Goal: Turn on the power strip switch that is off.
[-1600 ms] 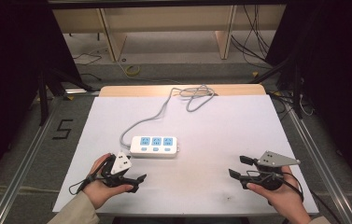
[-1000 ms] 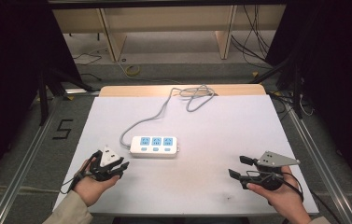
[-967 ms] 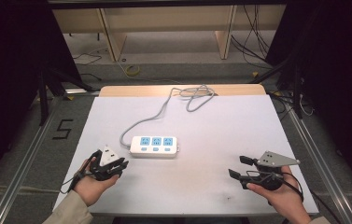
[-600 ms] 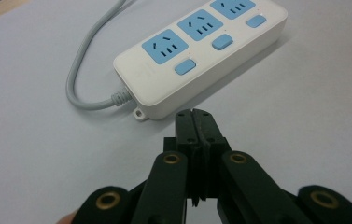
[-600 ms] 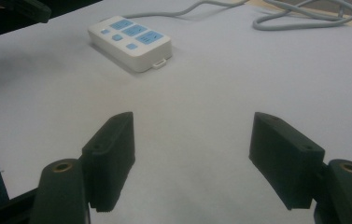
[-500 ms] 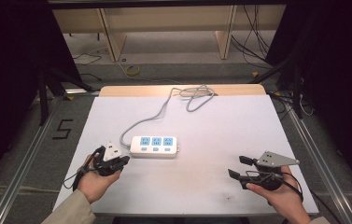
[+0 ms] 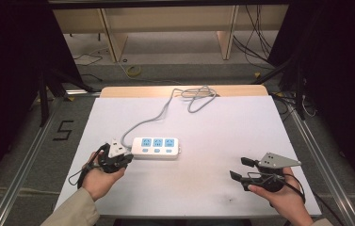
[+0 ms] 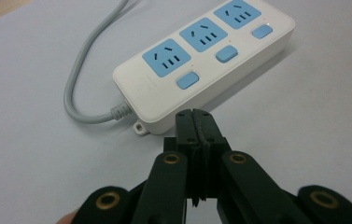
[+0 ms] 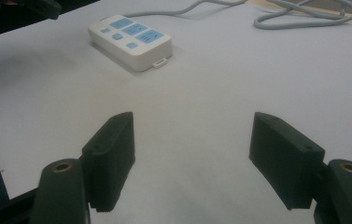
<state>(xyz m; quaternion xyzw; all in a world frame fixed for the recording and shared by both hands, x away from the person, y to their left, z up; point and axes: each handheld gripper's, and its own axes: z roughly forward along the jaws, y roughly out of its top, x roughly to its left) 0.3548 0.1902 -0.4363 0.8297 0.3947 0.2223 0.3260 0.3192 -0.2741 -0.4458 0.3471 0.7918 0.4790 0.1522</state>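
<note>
Probably a lab, black curtains point(image 7: 10, 70), aluminium rails point(image 7: 22, 165), loose floor cables point(image 7: 260, 33)

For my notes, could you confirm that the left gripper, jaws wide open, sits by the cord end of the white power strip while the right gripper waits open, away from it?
Not quite: the left gripper has its jaws pressed shut, as the left gripper view shows. The rest holds: it sits at the power strip's cord end, and the right gripper waits open, apart from it.

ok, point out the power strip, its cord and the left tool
power strip point(image 7: 156, 147), high view, top face
cord point(image 7: 154, 118), high view, mid-run
left tool point(image 8: 195, 122), left gripper view, closed tips
</note>
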